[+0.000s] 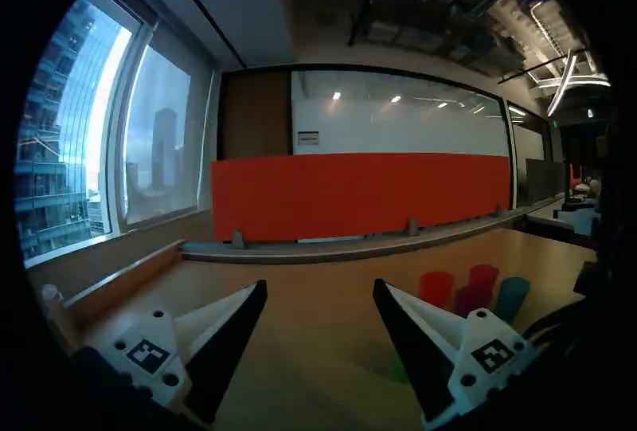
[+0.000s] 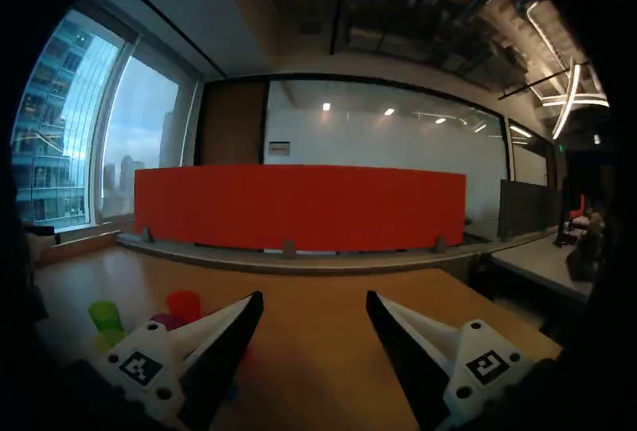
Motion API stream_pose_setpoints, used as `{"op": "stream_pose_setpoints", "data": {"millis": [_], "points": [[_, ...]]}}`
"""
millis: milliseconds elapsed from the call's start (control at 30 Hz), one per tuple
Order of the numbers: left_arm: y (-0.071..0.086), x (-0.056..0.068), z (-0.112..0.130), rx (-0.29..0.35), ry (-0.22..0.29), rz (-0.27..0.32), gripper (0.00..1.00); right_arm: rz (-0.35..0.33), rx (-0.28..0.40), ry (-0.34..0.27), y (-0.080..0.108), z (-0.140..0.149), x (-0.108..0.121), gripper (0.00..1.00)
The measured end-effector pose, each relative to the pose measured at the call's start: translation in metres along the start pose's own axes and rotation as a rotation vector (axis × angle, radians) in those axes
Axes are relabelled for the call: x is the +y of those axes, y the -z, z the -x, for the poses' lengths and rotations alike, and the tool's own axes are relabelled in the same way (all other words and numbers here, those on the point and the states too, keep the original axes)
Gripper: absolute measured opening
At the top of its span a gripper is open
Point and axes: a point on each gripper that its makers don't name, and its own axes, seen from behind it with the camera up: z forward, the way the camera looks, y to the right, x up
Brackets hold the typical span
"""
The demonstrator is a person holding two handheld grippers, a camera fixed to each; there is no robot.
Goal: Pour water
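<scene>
Cups stand upright on the wooden table (image 1: 318, 327), mouths up and long axes vertical. A red cup (image 1: 436, 287), a pink cup (image 1: 482, 278) and a teal cup (image 1: 512, 297) cluster well short of the far edge, where an orange screen (image 1: 358, 196) runs. My left gripper (image 1: 318, 284) is spread wide, holding nothing. My right gripper (image 2: 313, 295) gapes empty too, with a green cup (image 2: 103, 315) off to its left.

Wood worktop (image 1: 318, 351), plastic cups (image 1: 436, 287)
The worktop has a smooth, softly shining wood face; the cups look like smooth coloured plastic; the left gripper (image 1: 318, 284) is matt white and black plastic; the red screen (image 1: 358, 196) looks matt.
</scene>
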Motion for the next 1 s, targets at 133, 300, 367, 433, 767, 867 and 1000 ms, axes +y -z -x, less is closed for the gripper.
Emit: {"op": "stream_pose_setpoints", "data": {"millis": [133,300,367,433,767,867,1000], "points": [[-0.001,-0.002,-0.007,0.025,-0.012,-0.021,0.99,0.005,-0.002,-0.030,0.001,-0.002,0.002,1.00],[-0.001,-0.003,-0.010,0.051,-0.008,-0.035,0.99,0.022,-0.004,-0.041,0.003,-0.003,0.006,1.00],[-0.001,-0.004,-0.009,0.058,-0.001,-0.044,0.99,0.026,-0.009,-0.032,0.003,-0.003,0.006,1.00],[-0.001,-0.005,-0.007,0.065,0.005,-0.053,0.99,0.029,-0.011,-0.021,0.004,-0.004,0.005,1.00],[-0.003,-0.004,0.006,0.083,0.003,-0.065,0.99,0.041,-0.005,0.010,0.008,-0.012,0.001,1.00],[-0.003,-0.005,0.012,0.084,-0.003,-0.066,0.99,0.047,0.003,0.009,0.010,-0.015,0.002,1.00],[-0.003,-0.008,0.024,0.072,0.000,-0.065,0.99,0.054,0.009,0.003,0.012,-0.017,0.003,1.00]]}}
